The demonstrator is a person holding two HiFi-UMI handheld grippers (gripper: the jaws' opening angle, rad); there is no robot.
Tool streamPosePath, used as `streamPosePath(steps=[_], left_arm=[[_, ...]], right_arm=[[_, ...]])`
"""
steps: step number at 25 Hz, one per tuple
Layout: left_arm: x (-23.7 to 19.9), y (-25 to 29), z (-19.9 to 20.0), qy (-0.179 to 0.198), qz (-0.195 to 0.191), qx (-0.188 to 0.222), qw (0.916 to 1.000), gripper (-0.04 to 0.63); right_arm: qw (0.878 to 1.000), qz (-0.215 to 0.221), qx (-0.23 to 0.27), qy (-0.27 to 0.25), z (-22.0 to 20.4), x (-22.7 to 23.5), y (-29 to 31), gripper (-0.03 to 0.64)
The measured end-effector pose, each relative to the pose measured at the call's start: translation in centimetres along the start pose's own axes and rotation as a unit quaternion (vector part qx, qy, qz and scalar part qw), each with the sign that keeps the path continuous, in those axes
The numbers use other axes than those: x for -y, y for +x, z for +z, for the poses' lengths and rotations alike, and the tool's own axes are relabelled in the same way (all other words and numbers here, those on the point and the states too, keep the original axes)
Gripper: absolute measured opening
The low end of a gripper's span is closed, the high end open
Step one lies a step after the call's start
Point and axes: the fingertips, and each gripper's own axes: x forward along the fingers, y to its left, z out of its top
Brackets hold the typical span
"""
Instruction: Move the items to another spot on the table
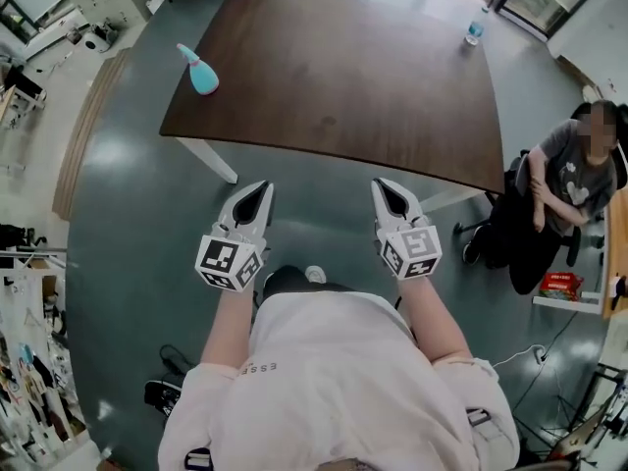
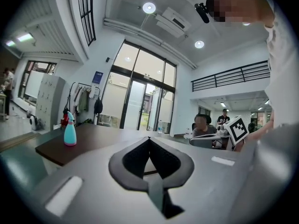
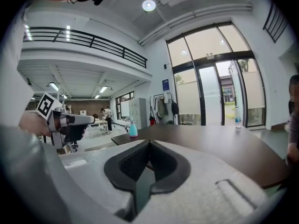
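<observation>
Light-blue plastic spray bottle [image 1: 201, 75] stands near the dark brown wooden desk's [image 1: 343, 86] left edge; a clear plastic water bottle [image 1: 475, 31] stands at its far right corner. The head view shows left claw [image 1: 257, 192] and right claw [image 1: 386, 189] short of the desk; each gripper view shows its jaws closed together, empty. The right gripper view takes in both bottles.

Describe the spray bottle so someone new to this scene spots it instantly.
Find the large dark brown table. By its left edge, close to the rim, stands the spray bottle. It is opaque turquoise with a trigger top, unlike the clear water bottle at the far right corner.
</observation>
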Motion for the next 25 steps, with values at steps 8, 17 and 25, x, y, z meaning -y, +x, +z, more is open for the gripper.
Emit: streamPosePath(steps=[8, 17, 25], left_arm=[[-4.7, -3.4, 0.9, -0.008, 0.083, 0.011, 0.9965, 0.015], [-10.4, -6.6, 0.7, -0.019, 0.135, 0.012, 0.9906, 0.015], [-18.2, -4.5, 1.9, -0.026, 0.128, 0.022, 0.9911, 0.015]], right_arm=[[0.997, 0.081, -0.008, -0.016, 1.2, -3.7, 5.6, -0.009], [0.992, 0.124, -0.023, -0.017, 0.9, -7.9, 10.9, -0.009], [0.991, 0.125, -0.036, -0.026, 1.7, -10.3, 17.3, -0.009]])
